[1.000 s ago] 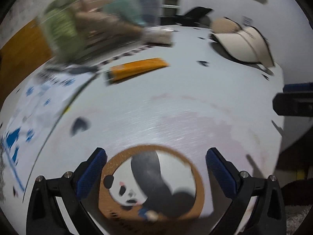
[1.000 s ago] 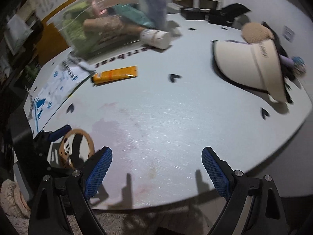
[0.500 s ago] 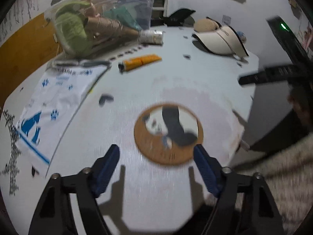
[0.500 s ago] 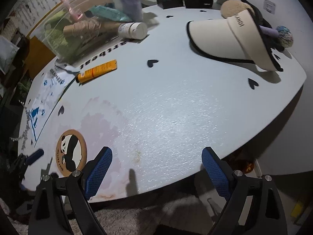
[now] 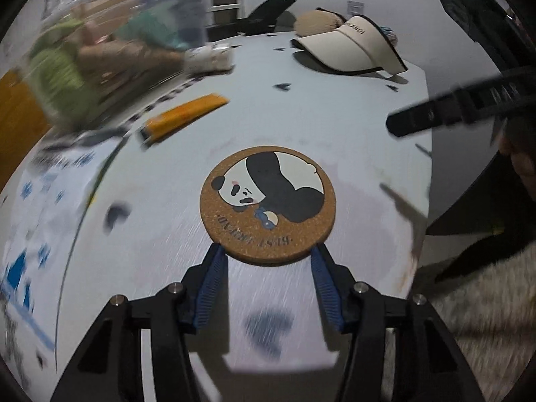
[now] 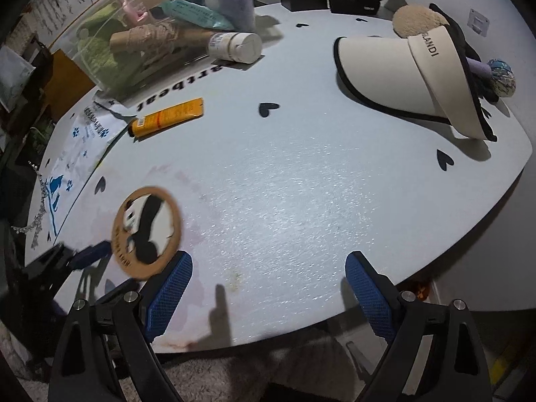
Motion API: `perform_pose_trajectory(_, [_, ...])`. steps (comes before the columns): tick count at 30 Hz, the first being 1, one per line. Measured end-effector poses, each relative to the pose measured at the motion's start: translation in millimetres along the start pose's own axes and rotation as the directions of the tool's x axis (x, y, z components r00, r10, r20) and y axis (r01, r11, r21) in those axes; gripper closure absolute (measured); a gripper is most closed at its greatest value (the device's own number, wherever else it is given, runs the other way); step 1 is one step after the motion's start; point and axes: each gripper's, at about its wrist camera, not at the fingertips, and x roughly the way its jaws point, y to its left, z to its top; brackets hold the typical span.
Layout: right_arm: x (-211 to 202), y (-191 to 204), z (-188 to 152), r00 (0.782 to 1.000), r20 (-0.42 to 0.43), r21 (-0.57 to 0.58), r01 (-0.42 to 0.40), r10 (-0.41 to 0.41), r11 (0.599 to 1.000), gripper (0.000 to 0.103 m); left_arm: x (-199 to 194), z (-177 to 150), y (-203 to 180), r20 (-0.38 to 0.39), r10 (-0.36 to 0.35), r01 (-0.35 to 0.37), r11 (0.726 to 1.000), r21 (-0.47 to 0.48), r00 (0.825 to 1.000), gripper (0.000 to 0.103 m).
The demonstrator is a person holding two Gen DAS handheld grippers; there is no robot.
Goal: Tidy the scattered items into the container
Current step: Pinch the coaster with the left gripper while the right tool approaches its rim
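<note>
A round cork coaster with a panda is held at its near edge between the blue pads of my left gripper, lifted off the white table. The coaster and left gripper also show in the right wrist view. My right gripper is open and empty over the table's front edge. A clear container full of items stands at the far left. An orange tube lies in front of it. A white bottle lies on its side by the container.
A cream visor hat with a beige puff and a small ball lies at the far right. A white bag with blue paw prints lies at the left. Black cases sit at the back edge.
My left gripper has closed in on the panda coaster, gripped its near edge and raised it off the table. My right gripper stays open near the front edge.
</note>
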Motion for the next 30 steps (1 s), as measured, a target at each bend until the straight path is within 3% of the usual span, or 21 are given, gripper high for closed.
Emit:
perform_pose_trajectory(10, [1.8, -19.7, 8.0, 1.000, 0.004, 0.068, 0.013, -0.013, 0.998, 0.010, 25.7, 55.0, -17.9, 0.009, -0.094, 0.093, 0.994, 0.049, 0.996, 0.050])
perform_pose_trajectory(15, [0.9, -31.6, 13.5, 0.999, 0.020, 0.098, -0.030, 0.028, 0.995, 0.010, 10.4, 64.8, 7.3, 0.049, -0.121, 0.124, 0.991, -0.055, 0.991, 0.050])
perform_pose_trajectory(21, [6.9, -54.7, 13.1, 0.999, -0.001, 0.219, -0.046, 0.048, 0.975, 0.010, 38.8, 83.6, 32.5, -0.011, -0.156, 0.152, 0.972, -0.177, 0.988, 0.050])
perform_pose_trajectory(23, [4.5, -63.9, 10.8, 0.999, 0.004, 0.271, -0.038, 0.039, 0.962, 0.010, 48.1, 87.6, 26.1, -0.033, -0.164, 0.158, 0.976, -0.151, 0.986, 0.050])
perform_pose_trajectory(26, [0.8, -75.6, 5.6, 1.000, 0.007, 0.339, -0.026, 0.024, 0.940, 0.010, 48.7, 86.7, 1.5, -0.020, -0.119, 0.119, 0.993, -0.005, 0.993, 0.051])
perform_pose_trajectory(30, [-5.5, -88.3, -13.6, 1.000, 0.002, 0.427, 0.008, -0.010, 0.904, 0.010, 48.2, 86.0, -11.2, -0.026, -0.160, 0.161, 0.987, 0.021, 0.987, 0.051])
